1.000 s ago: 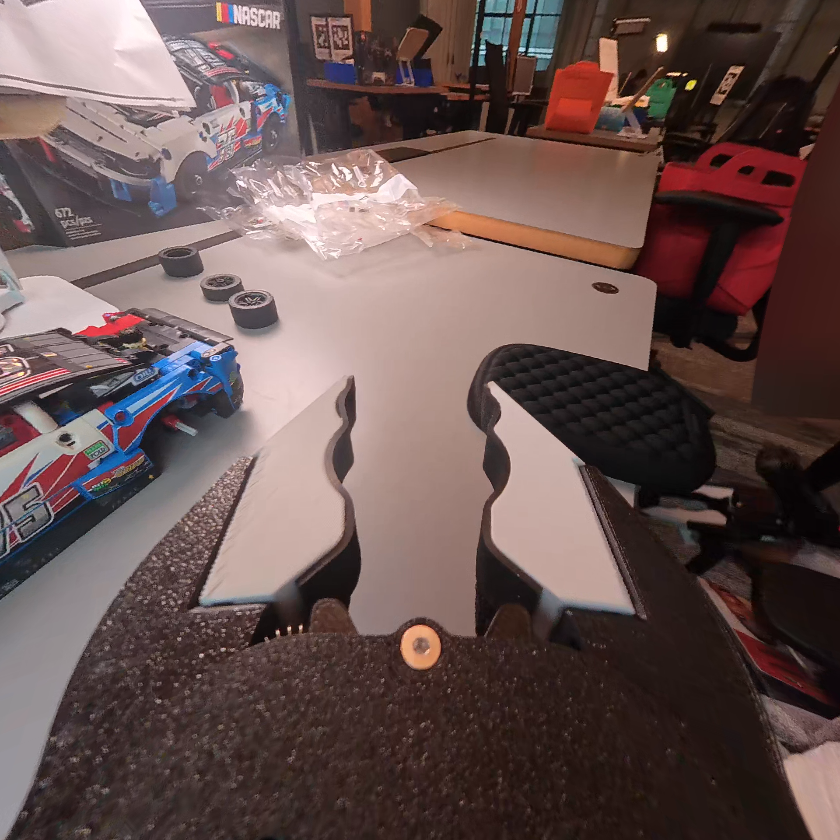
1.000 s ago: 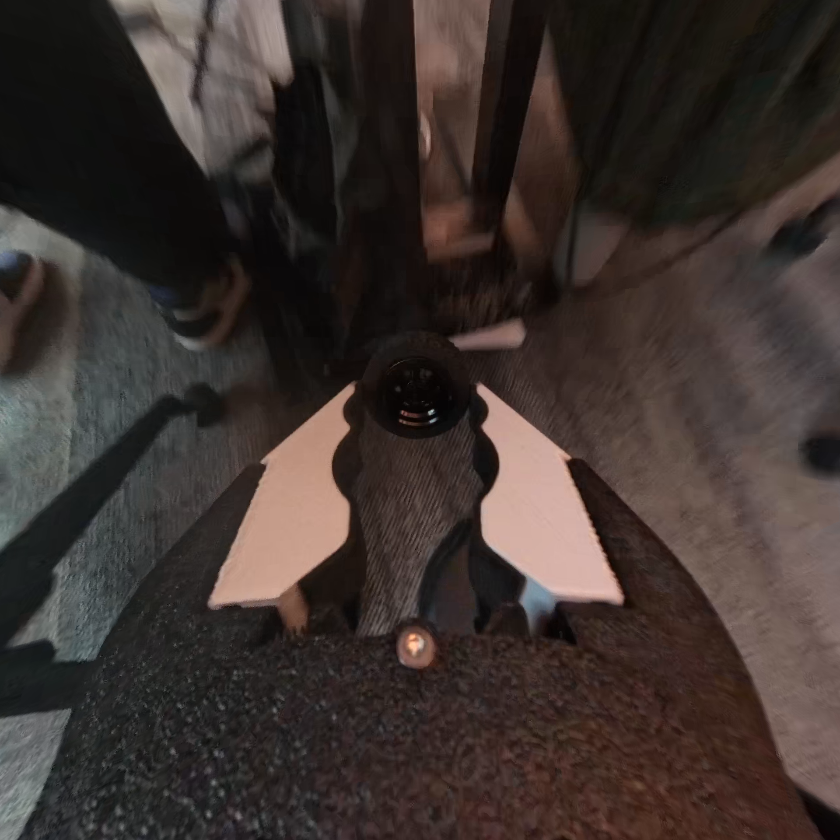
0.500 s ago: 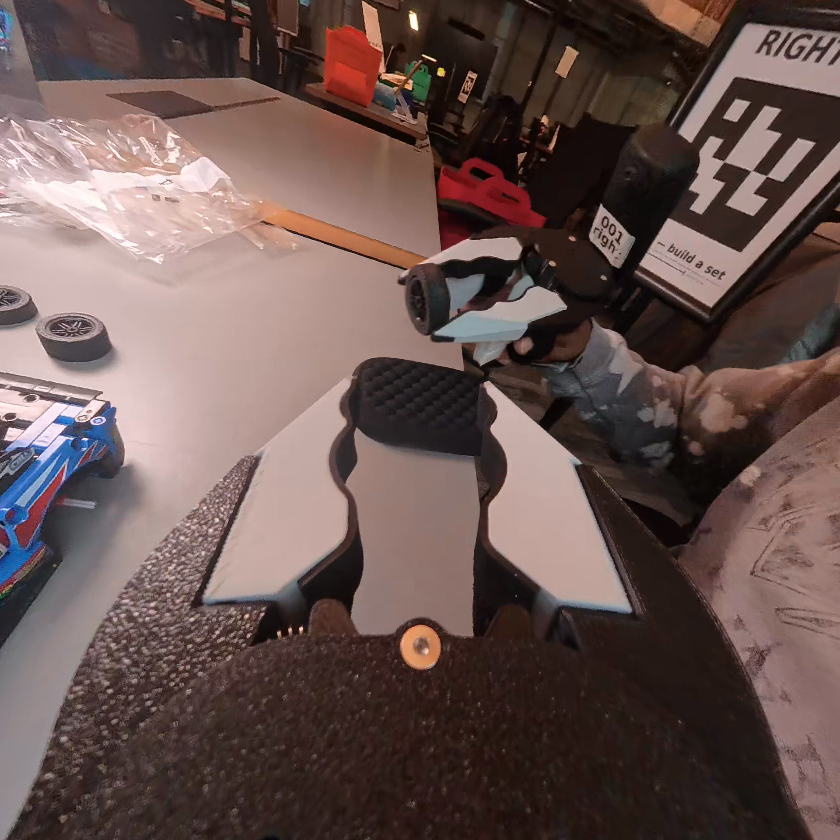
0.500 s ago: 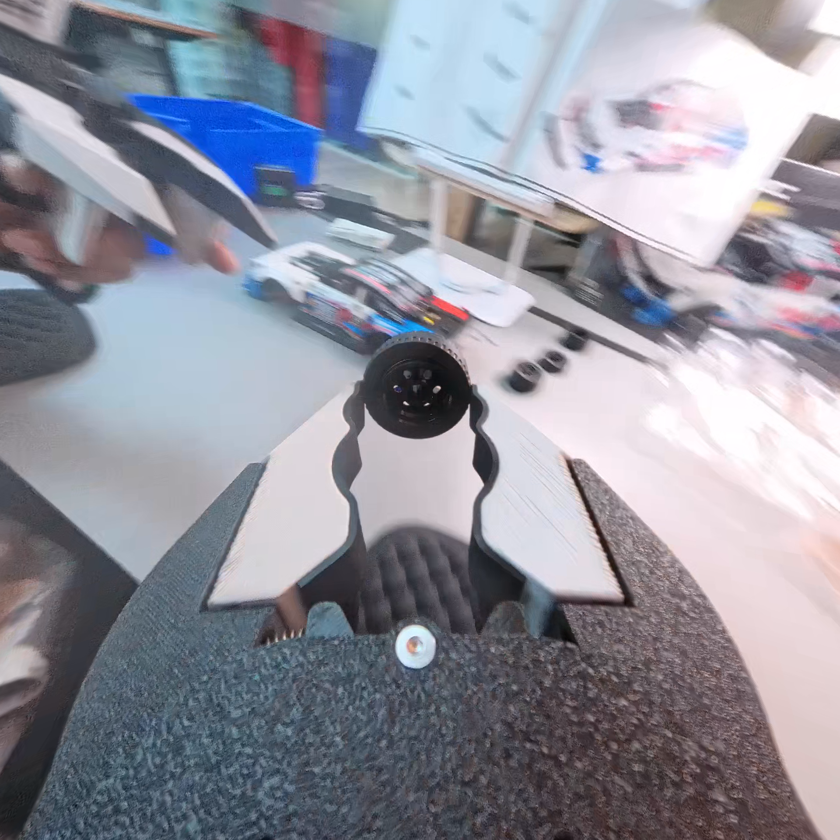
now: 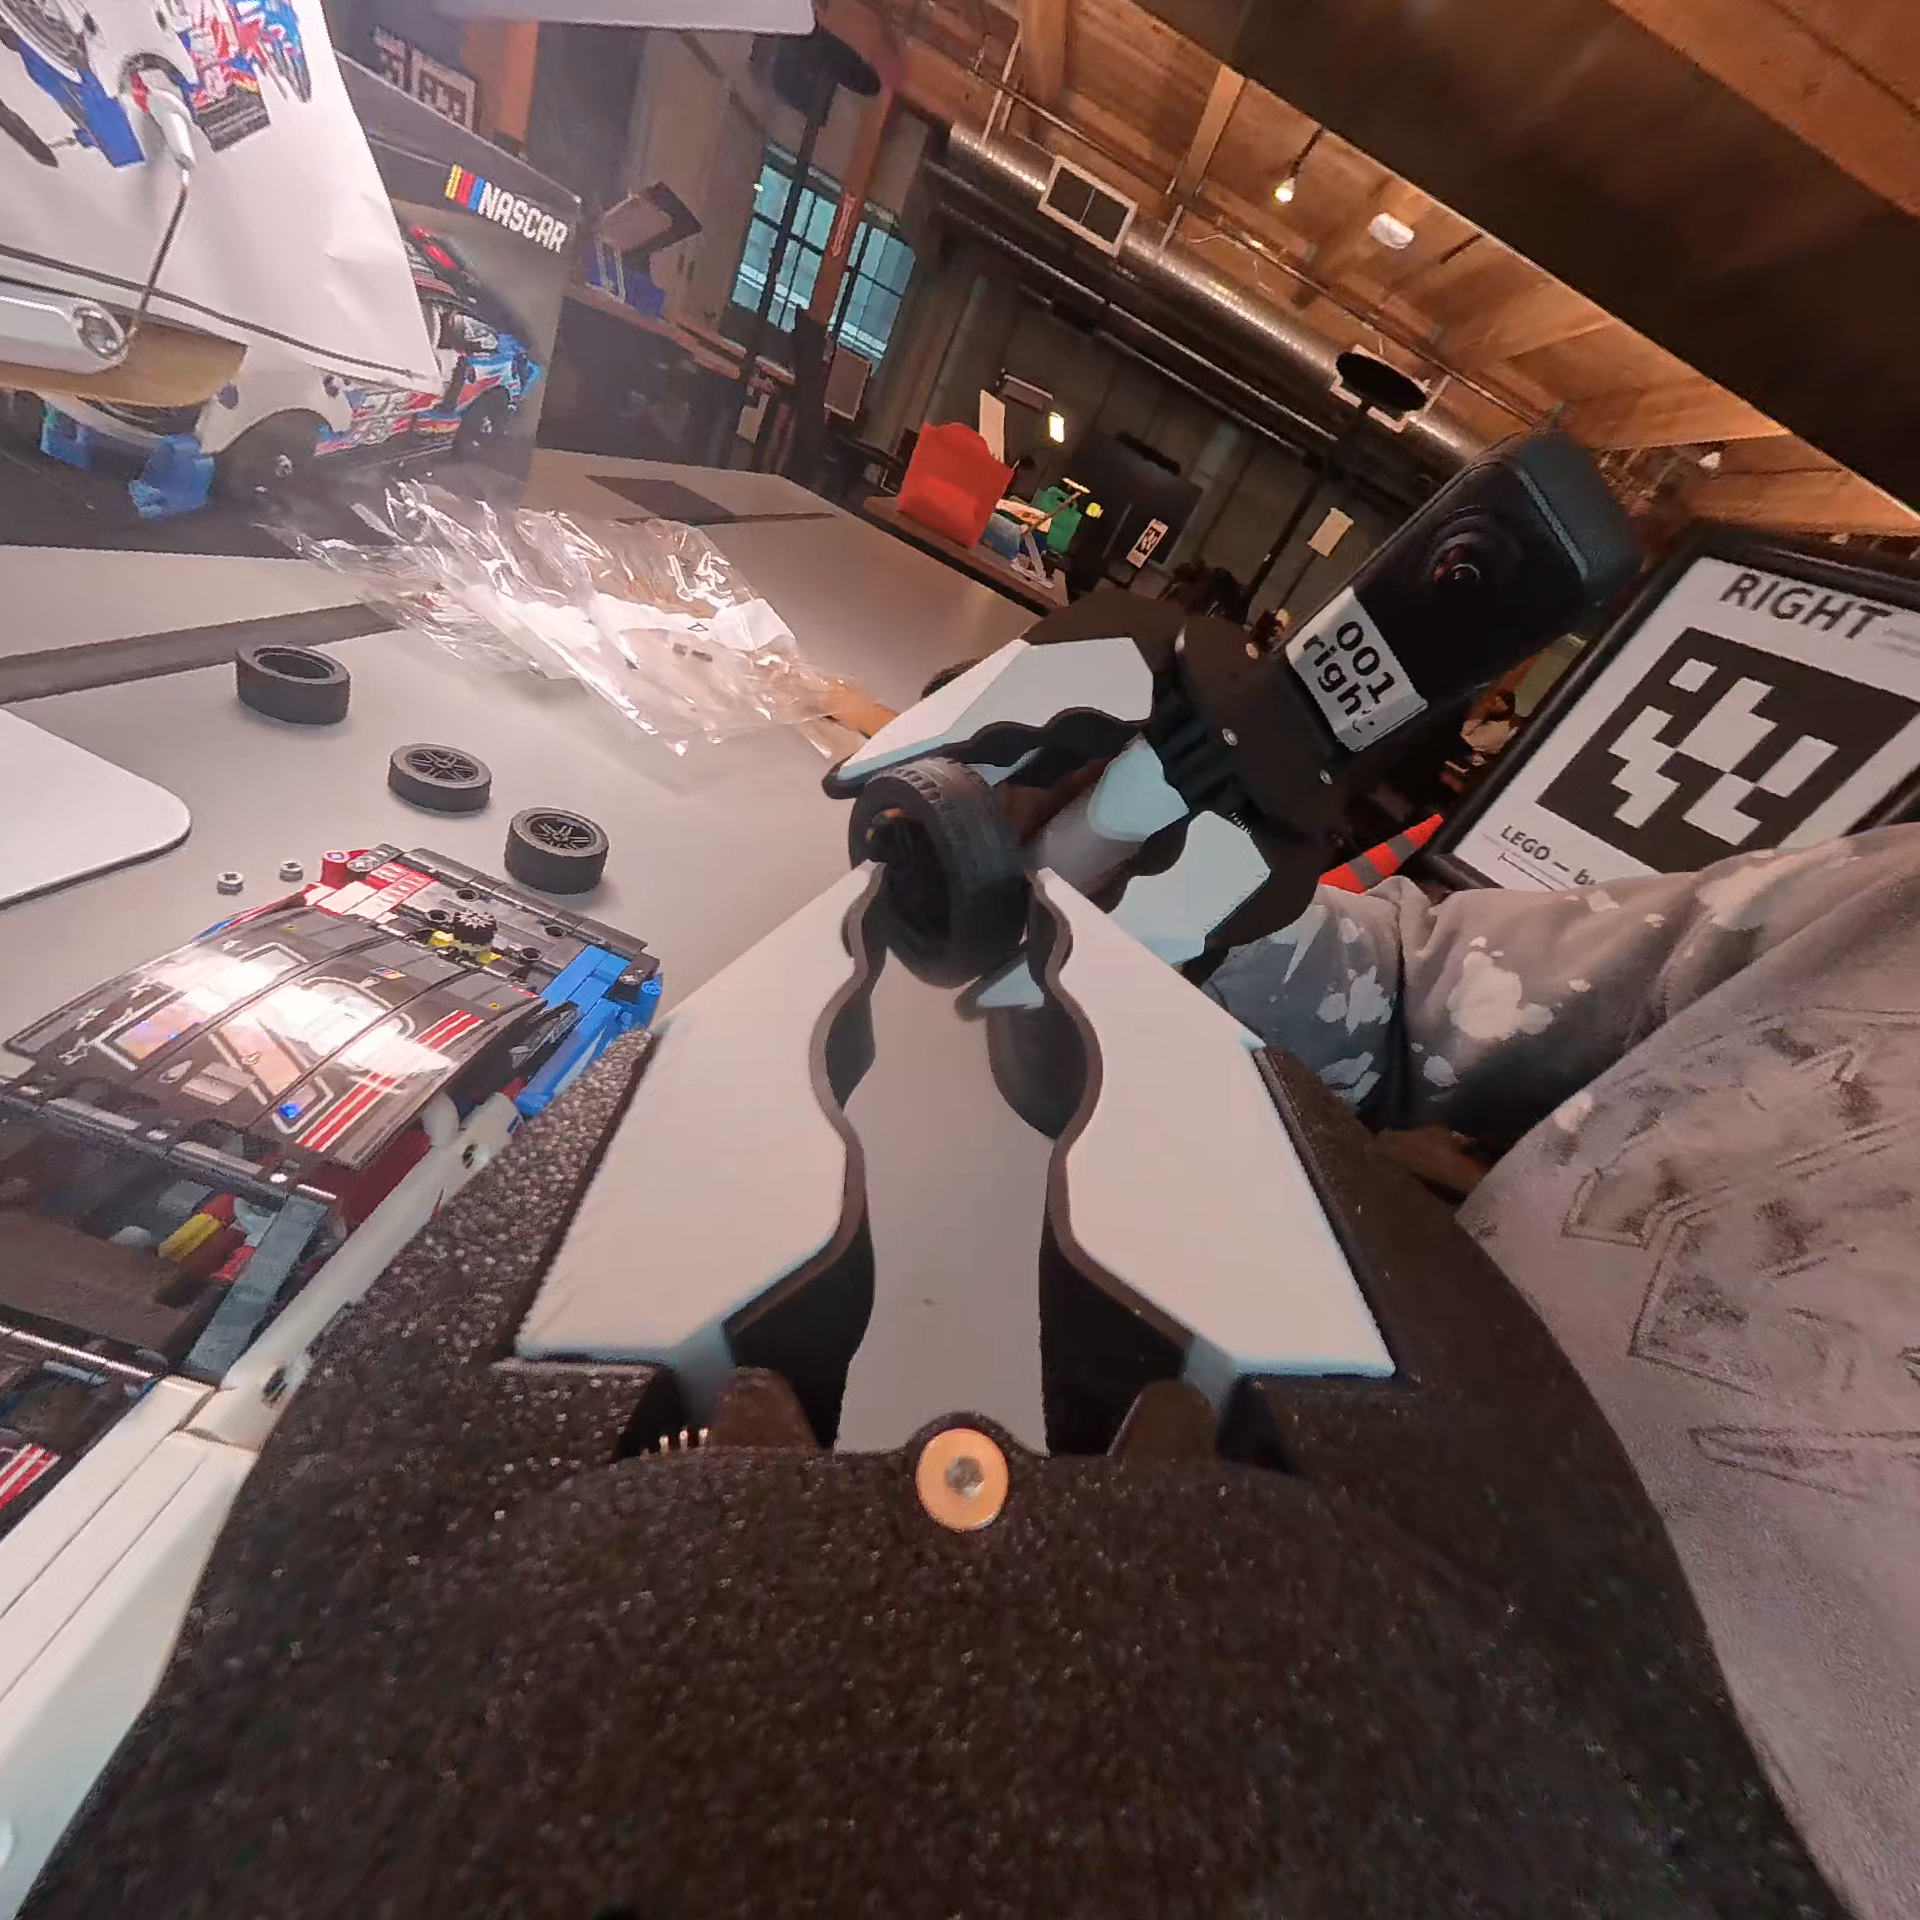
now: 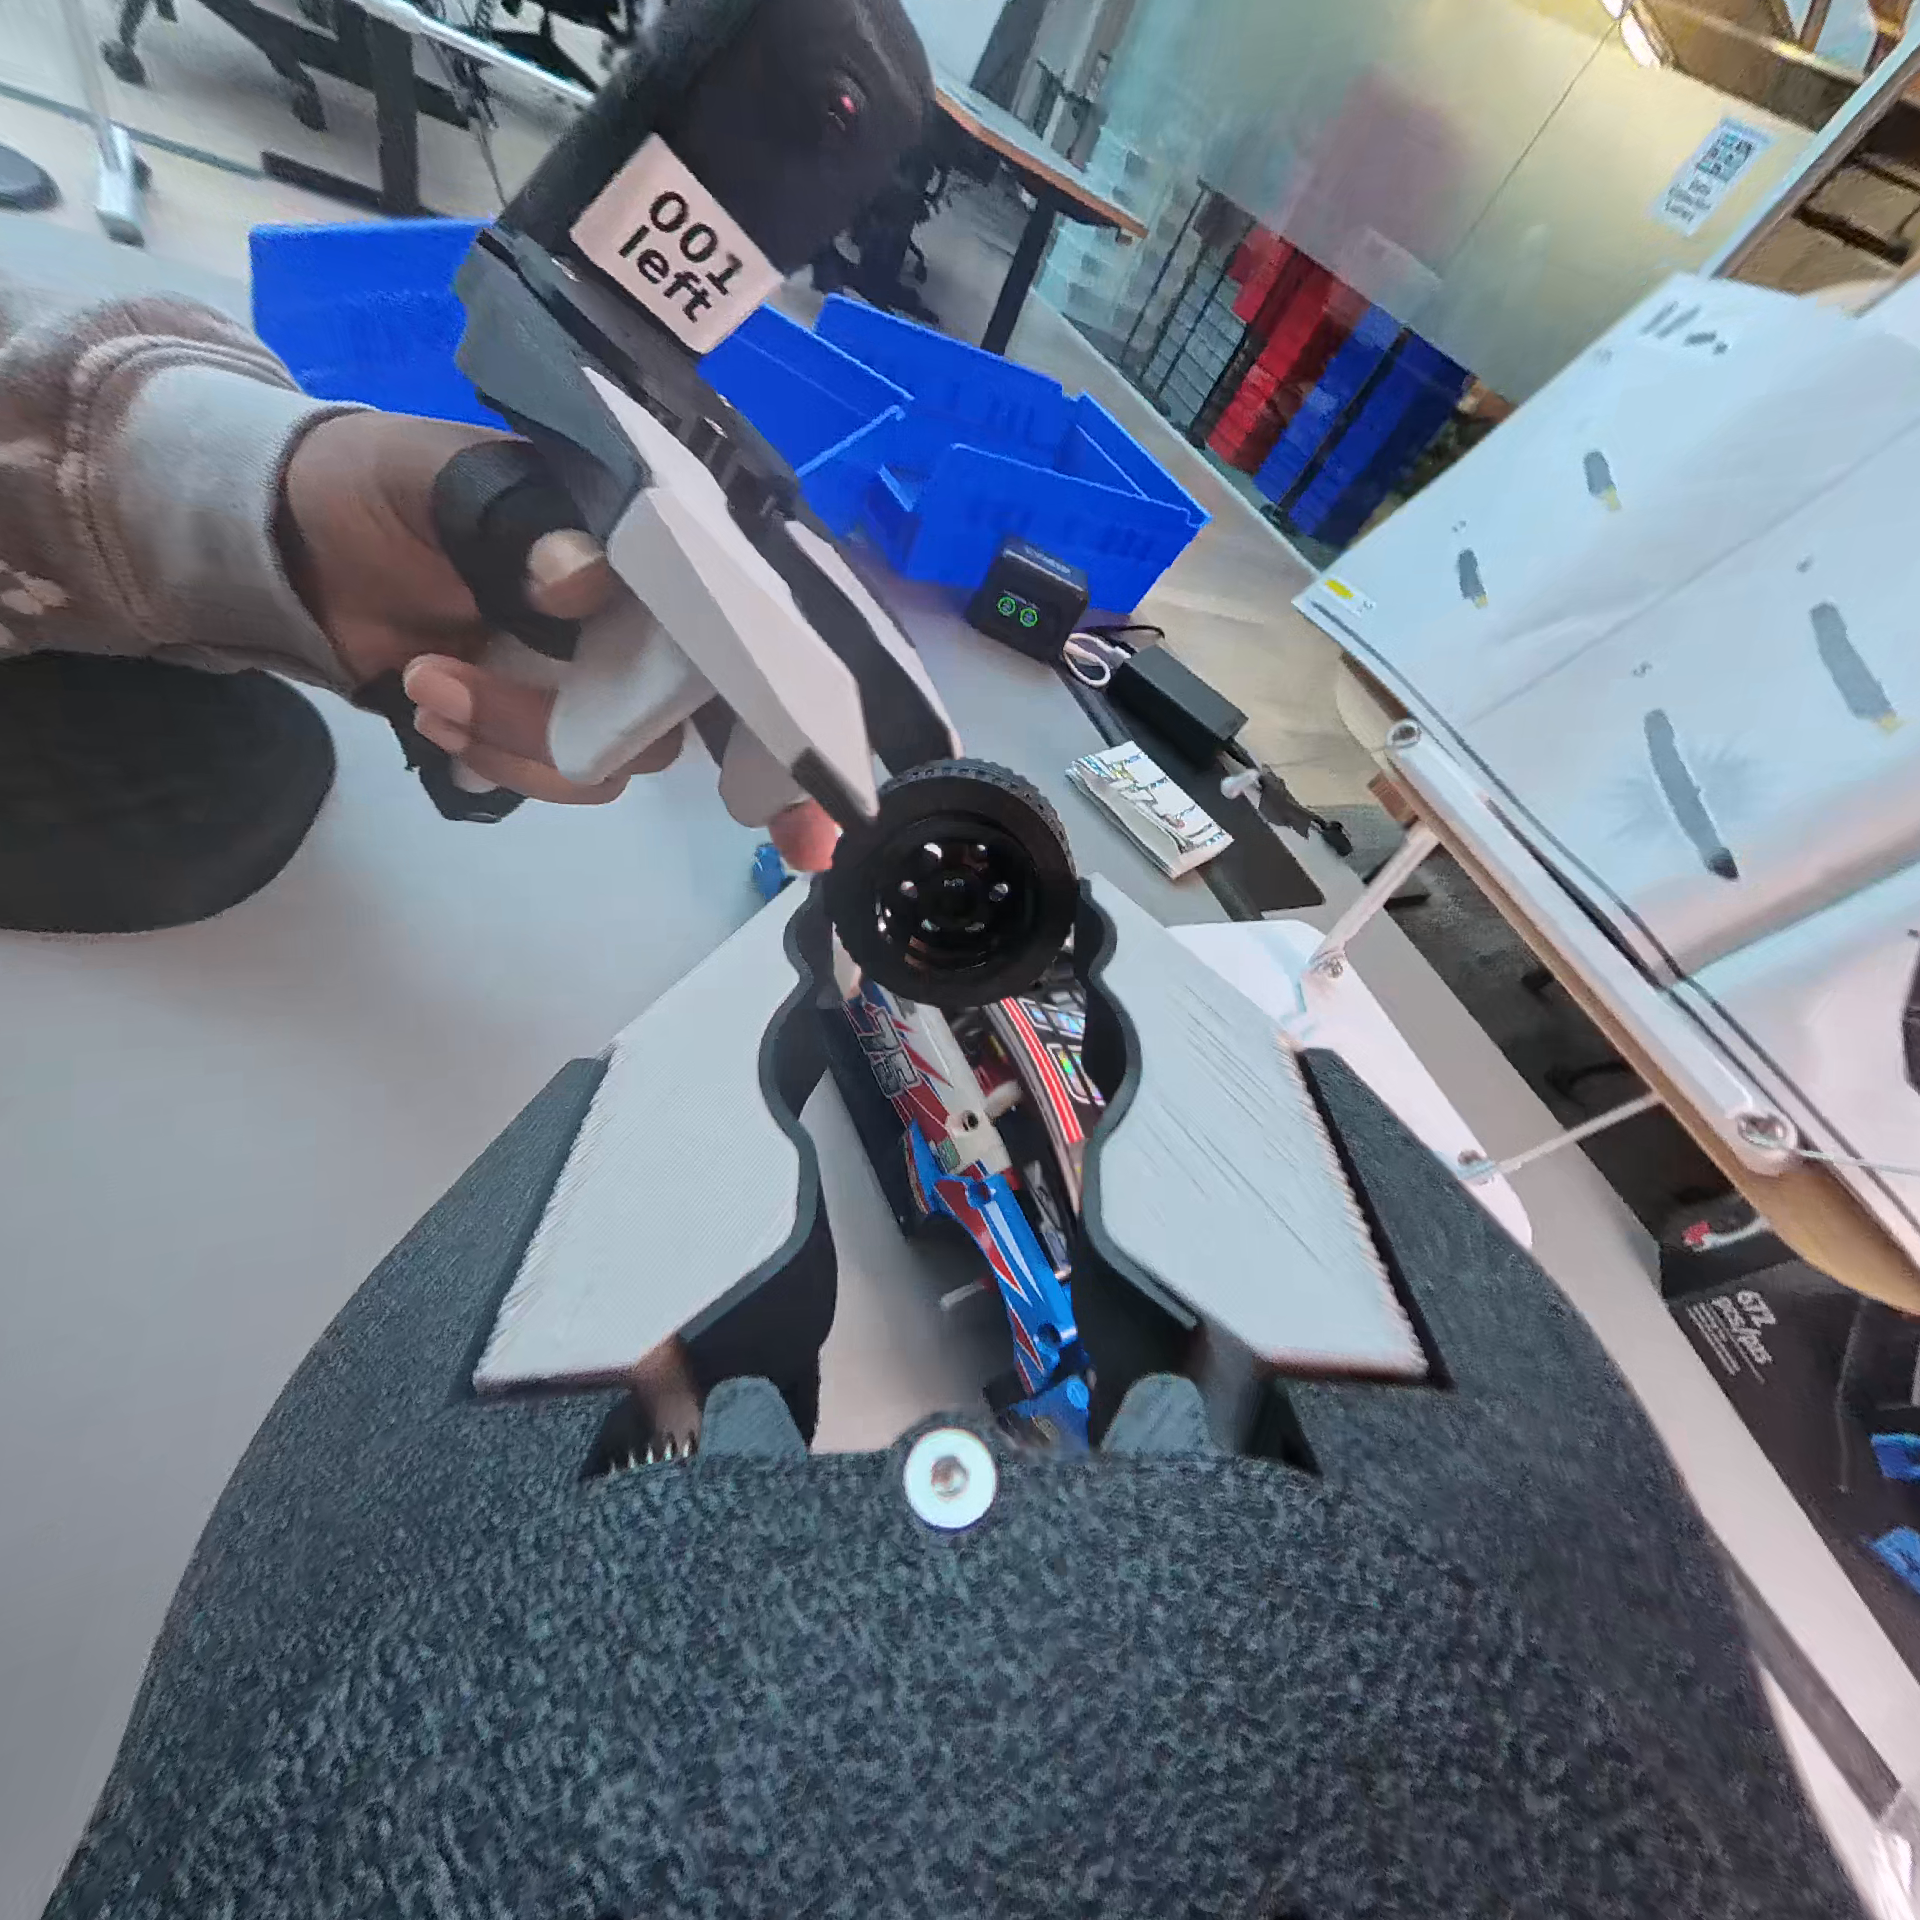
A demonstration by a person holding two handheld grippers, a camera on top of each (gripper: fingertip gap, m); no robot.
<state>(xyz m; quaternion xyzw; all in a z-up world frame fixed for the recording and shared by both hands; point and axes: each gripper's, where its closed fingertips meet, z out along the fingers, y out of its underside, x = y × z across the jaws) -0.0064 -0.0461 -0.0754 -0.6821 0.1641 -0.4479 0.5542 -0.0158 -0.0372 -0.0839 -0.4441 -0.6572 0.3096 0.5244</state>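
Your right gripper (image 6: 951,940) is clamped on a black wheel (image 6: 954,883), held above the desk (image 6: 260,1039) over the toy car (image 6: 977,1143). Your left gripper (image 5: 951,914) is spread, its tips flanking the wheel's tread; whether they touch is unclear.

Both grippers (image 5: 951,914) (image 6: 951,914): pale grey wavy-edged fingers (image 5: 717,1132), black grainy bodies, brass screw (image 5: 961,1477) behind fingers; bleach-spotted grey sleeve (image 5: 1558,977).
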